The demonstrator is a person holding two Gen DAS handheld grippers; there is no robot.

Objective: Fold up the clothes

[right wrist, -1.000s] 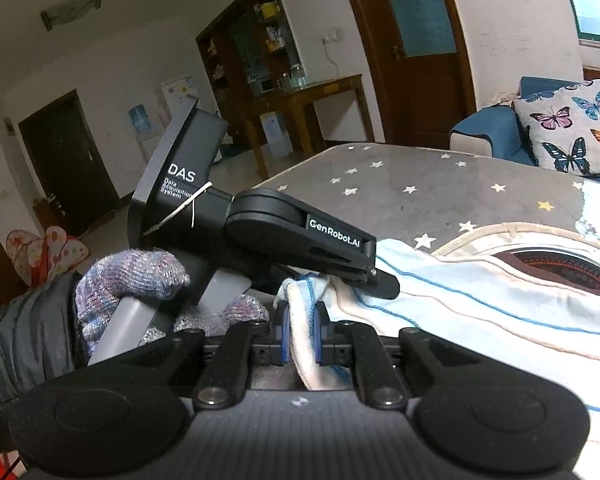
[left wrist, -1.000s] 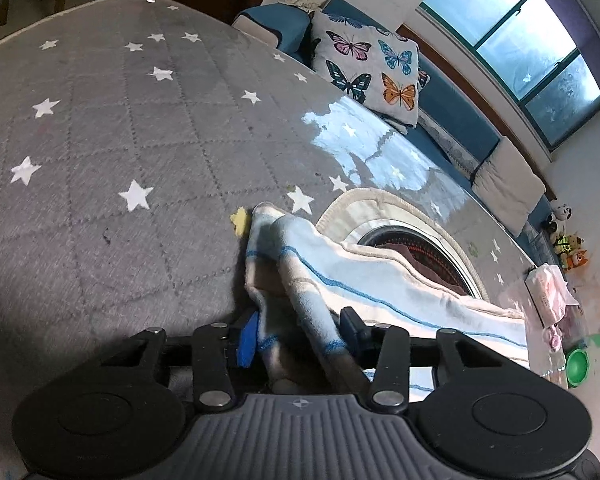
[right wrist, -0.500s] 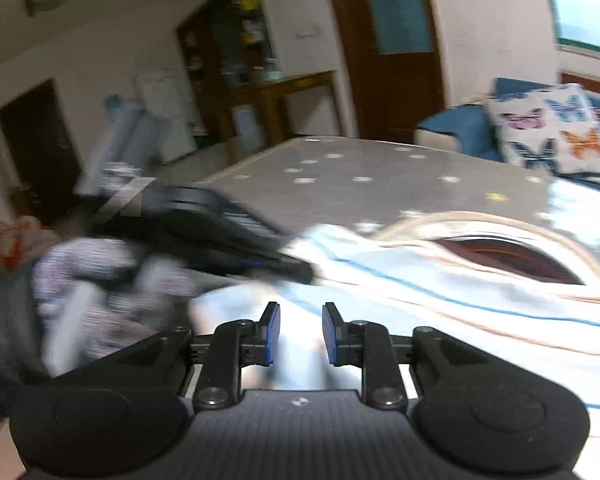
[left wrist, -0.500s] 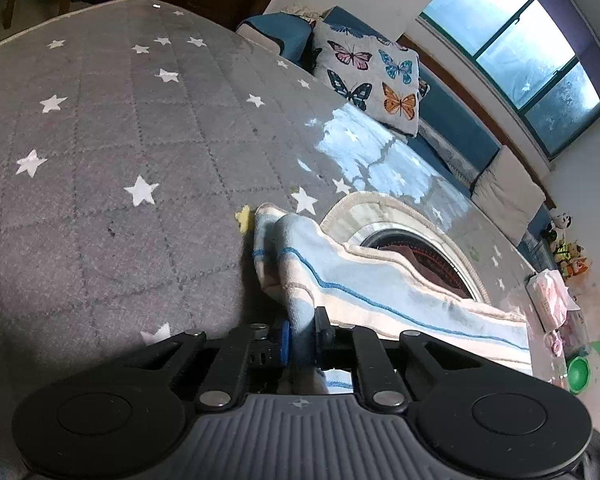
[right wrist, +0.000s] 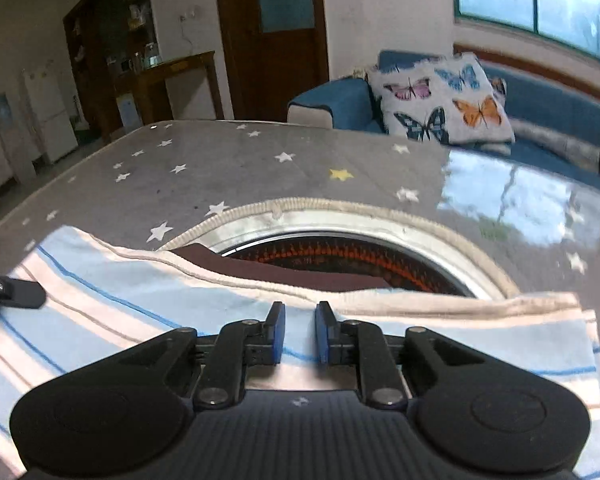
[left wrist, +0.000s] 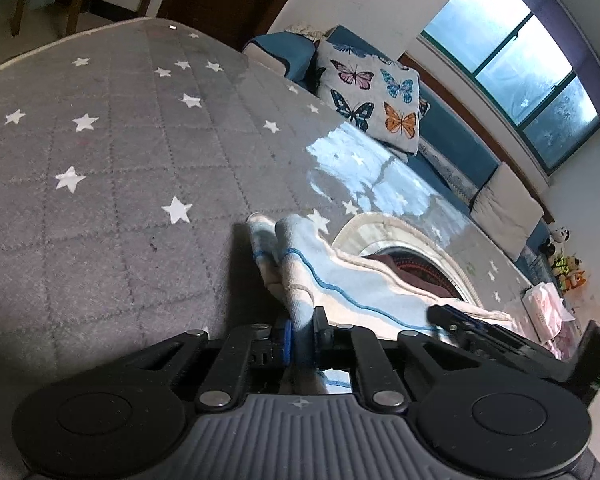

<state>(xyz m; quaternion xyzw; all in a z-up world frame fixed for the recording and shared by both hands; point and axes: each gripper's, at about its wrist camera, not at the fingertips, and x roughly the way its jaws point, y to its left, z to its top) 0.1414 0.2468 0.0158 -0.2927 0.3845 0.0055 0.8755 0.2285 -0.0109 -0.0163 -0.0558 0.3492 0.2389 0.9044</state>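
Observation:
A light blue and cream striped garment [left wrist: 340, 280] lies on the grey star-patterned table cover [left wrist: 120, 152]. My left gripper [left wrist: 300, 330] is shut on a bunched corner of the garment, which stands up in a fold in front of the jaws. In the right wrist view the garment [right wrist: 148, 300] spreads flat across the near table. My right gripper [right wrist: 299, 326] is open with a narrow gap, empty, just above the cloth's middle. The left gripper's finger tip [right wrist: 16, 294] shows at the left edge.
A round opening with a cream rim [right wrist: 340, 208] and dark red inside sits in the table beyond the garment. A blue sofa [right wrist: 540, 100] with a butterfly cushion [right wrist: 440, 96] stands behind. A pink packet [left wrist: 548, 304] lies at the far right.
My right gripper let go of the garment corner and swung right, over the cloth's middle. My left gripper closed on the corner and holds it.

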